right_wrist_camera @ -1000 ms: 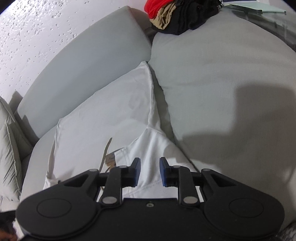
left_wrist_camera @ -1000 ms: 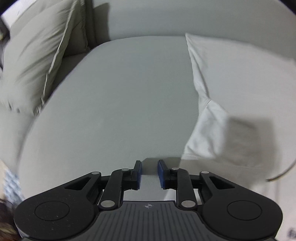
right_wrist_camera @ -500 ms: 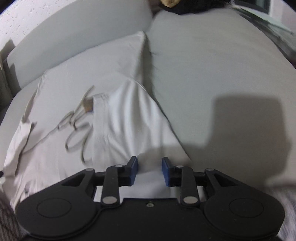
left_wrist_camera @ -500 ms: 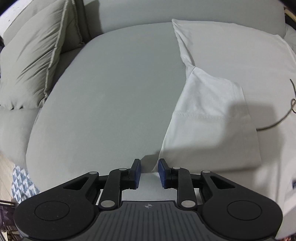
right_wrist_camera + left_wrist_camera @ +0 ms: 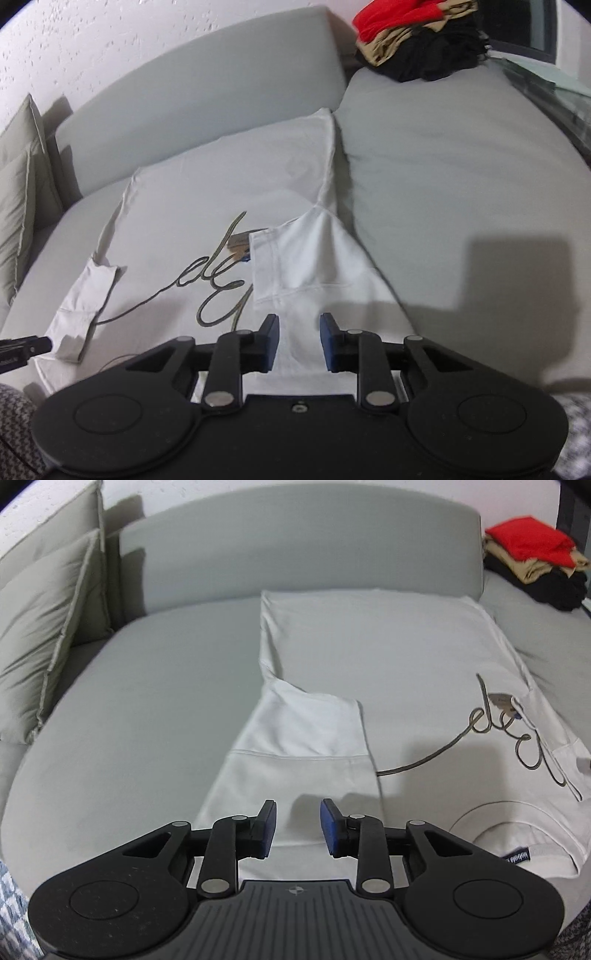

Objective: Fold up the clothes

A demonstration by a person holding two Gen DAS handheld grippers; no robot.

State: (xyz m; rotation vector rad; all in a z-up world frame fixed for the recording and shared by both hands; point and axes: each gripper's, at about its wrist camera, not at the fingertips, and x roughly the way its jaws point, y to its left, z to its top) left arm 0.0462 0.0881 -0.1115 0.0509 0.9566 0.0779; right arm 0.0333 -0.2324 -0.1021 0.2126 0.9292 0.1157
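Observation:
A white T-shirt (image 5: pixel 388 657) with a dark script print (image 5: pixel 517 738) lies flat on the grey sofa, collar (image 5: pixel 498 823) nearest me. Both sleeves are folded inward onto the body. My left gripper (image 5: pixel 298 825) hovers over the left sleeve (image 5: pixel 303 734). Its jaws are opening and the pads press on nothing. My right gripper (image 5: pixel 298 341) hangs above the right sleeve (image 5: pixel 314 258) of the T-shirt (image 5: pixel 221 184). Its jaws are closing, and no cloth is pinched between them. A tip of the left gripper (image 5: pixel 22 349) shows at the left edge of the right wrist view.
A pile of red, tan and black clothes (image 5: pixel 535 565) sits at the sofa's far right corner, also seen as the pile (image 5: pixel 417 40). Grey cushions (image 5: pixel 40 635) lean at the left end. The backrest (image 5: pixel 295 546) runs behind. A glass surface (image 5: pixel 546 74) borders the right.
The left gripper has swung right from bare sofa to above the left sleeve, jaws wider. The right gripper's jaws widened, then narrowed, and its view has rolled and shifted over the right sleeve.

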